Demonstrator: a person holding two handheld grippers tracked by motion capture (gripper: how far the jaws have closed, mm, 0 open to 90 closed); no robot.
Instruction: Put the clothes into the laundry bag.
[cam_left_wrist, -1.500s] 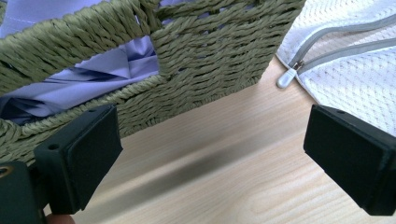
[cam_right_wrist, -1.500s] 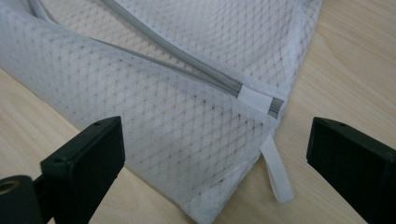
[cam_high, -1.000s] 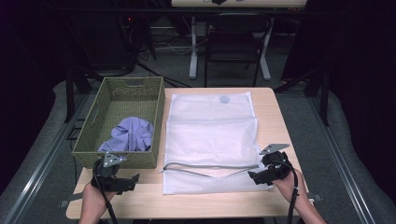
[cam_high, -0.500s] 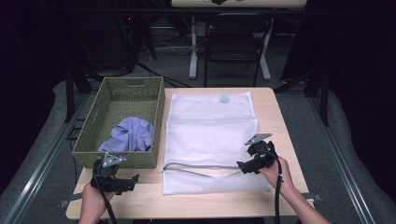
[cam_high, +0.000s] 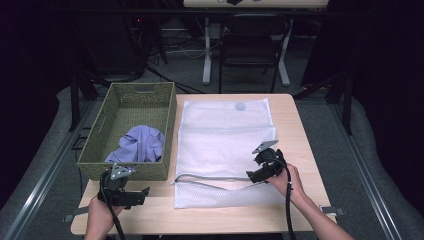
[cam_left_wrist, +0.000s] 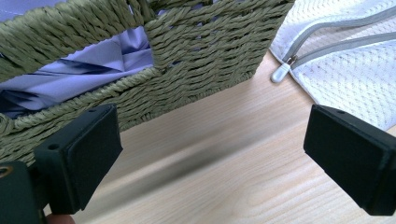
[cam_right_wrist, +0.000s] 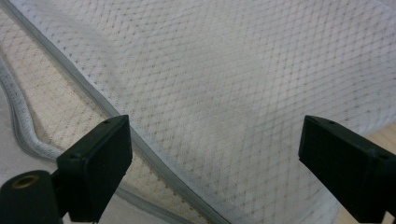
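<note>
A white mesh laundry bag (cam_high: 225, 145) lies flat on the wooden table (cam_high: 295, 125), its grey zipper (cam_high: 200, 177) unzipped along the near edge. My right gripper (cam_high: 251, 176) hovers over the bag's right near part, open. Its jaws have just been closing a little, and the mesh (cam_right_wrist: 243, 70) and zipper (cam_right_wrist: 70, 70) lie below them, ungripped. A green woven basket (cam_high: 107, 120) at the left holds a lavender cloth (cam_high: 140, 145). My left gripper (cam_high: 144, 194) rests open in front of the basket (cam_left_wrist: 201, 51), facing the cloth (cam_left_wrist: 93, 60) and the zipper pull (cam_left_wrist: 281, 72).
A strip of bare wood runs along the table's near edge and down its right side. Behind the table stand a dark chair (cam_high: 252, 35) and white table legs (cam_high: 206, 50). Grey floor surrounds the table.
My right gripper has moved left from the table's right edge onto the bag, near the zipper opening. The left gripper has stayed in place.
</note>
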